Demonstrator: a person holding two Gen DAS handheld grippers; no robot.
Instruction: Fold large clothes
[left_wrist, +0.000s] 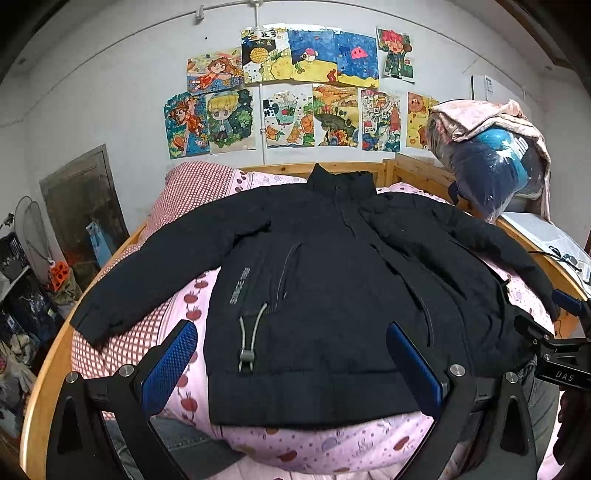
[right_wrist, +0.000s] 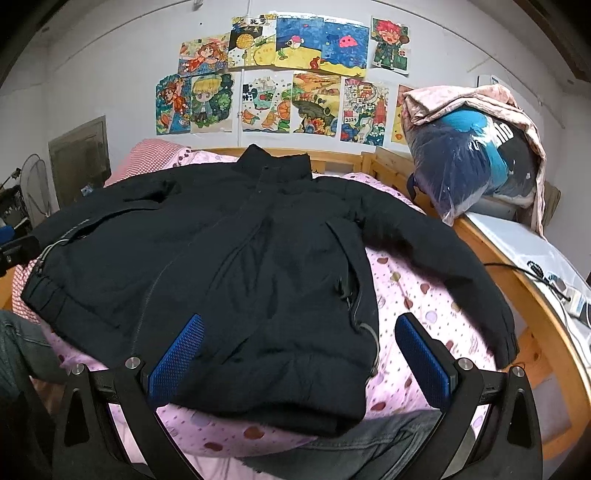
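Two grippers, left gripper (left_wrist: 291, 363) and right gripper (right_wrist: 299, 360), are held open and empty above the black padded jacket (left_wrist: 332, 280) spread flat on the pink bedspread (left_wrist: 325, 446); soft, bulky, probably slippery, it is best gripped at cuffs or hem.

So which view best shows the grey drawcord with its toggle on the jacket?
The left wrist view: the drawcord lies near centre, whole, toggle clear against the jacket. In the right wrist view it sits at the far left edge, small and distorted, its toggle hard to make out.
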